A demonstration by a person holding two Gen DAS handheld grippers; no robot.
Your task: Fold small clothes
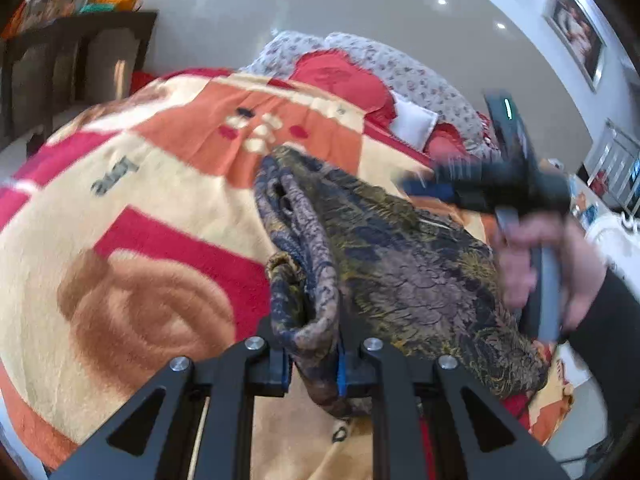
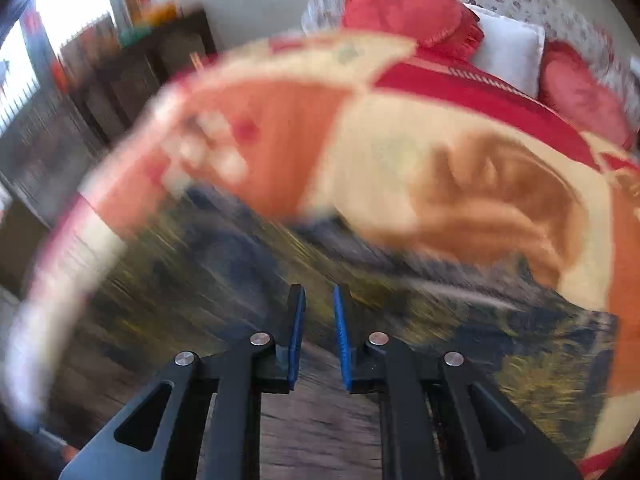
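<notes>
A dark patterned garment [image 1: 400, 260] in blue, grey and gold lies on a blanket [image 1: 160, 200] of cream, orange and red. My left gripper [image 1: 314, 360] is shut on a bunched edge of it, and the cloth rises in a ridge away from the pads. My right gripper [image 1: 416, 186], blurred, hovers over the garment's far right part, held by a hand [image 1: 532, 264]. In the right wrist view the right gripper [image 2: 318, 300] has its blue pads close together with nothing between them, above the blurred garment [image 2: 200, 280].
Red cushions [image 1: 336, 76], a white pillow [image 1: 414, 124] and flowered pillows lie at the head of the bed. A dark wooden shelf unit [image 1: 80, 60] stands left of the bed. The blanket [image 2: 400, 152] stretches wide beyond the garment.
</notes>
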